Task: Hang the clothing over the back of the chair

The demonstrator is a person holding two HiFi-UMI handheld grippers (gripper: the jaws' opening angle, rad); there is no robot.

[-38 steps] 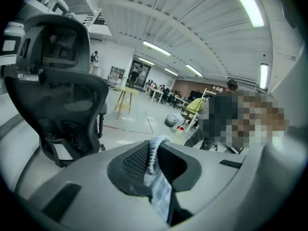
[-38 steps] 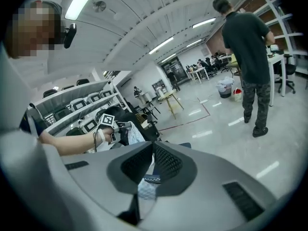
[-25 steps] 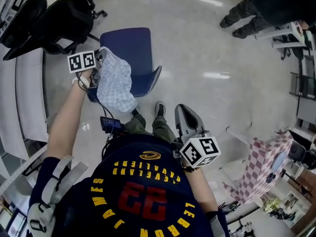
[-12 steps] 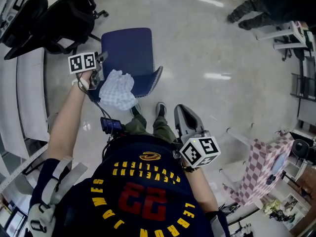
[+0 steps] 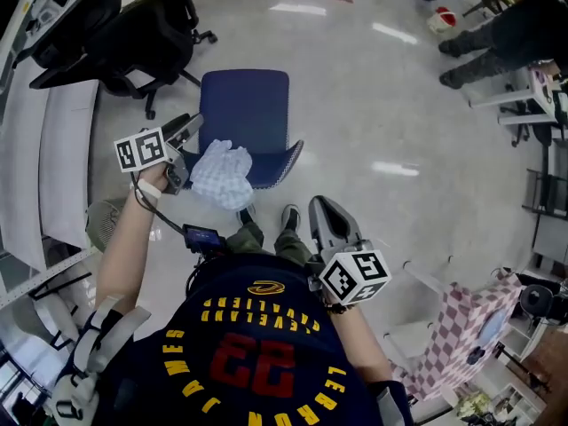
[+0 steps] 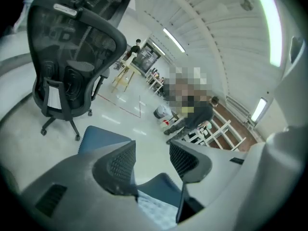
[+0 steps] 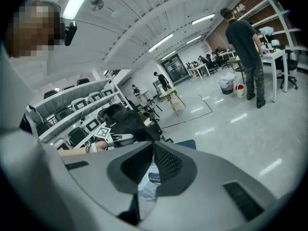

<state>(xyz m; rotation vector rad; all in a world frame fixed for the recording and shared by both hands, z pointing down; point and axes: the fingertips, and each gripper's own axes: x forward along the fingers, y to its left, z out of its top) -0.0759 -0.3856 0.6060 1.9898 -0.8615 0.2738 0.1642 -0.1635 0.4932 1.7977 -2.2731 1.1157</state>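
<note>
Your left arm reaches forward and out to the left, forearm bare, carrying the left gripper [image 5: 186, 145] just beside the blue chair [image 5: 244, 105]. In the left gripper view its fingers [image 6: 127, 154] stand well apart with only floor and chair showing between them; the left gripper [image 6: 153, 155] grasps nothing. The clothing [image 5: 222, 174], a pale blue checked piece, lies bunched over the left end of the chair's curved back, on the side nearest you and right next to those spread fingers. From the left gripper's camera the clothing [image 6: 156, 211] sits just below the fingers, with the chair [image 6: 103, 136] beyond it.

Your right arm is bent and tucked close to your torso, the right gripper [image 5: 324, 211] held low in front of your right hip and pointing forward, well apart from the chair. In the right gripper view its fingers [image 7: 163, 160] are pressed together at the tips, empty; past the right gripper [image 7: 153, 150] the clothing [image 7: 147, 186] and the chair [image 7: 187, 143] show.

A black office chair [image 5: 133, 34] stands beyond the blue one, on the left.
</note>
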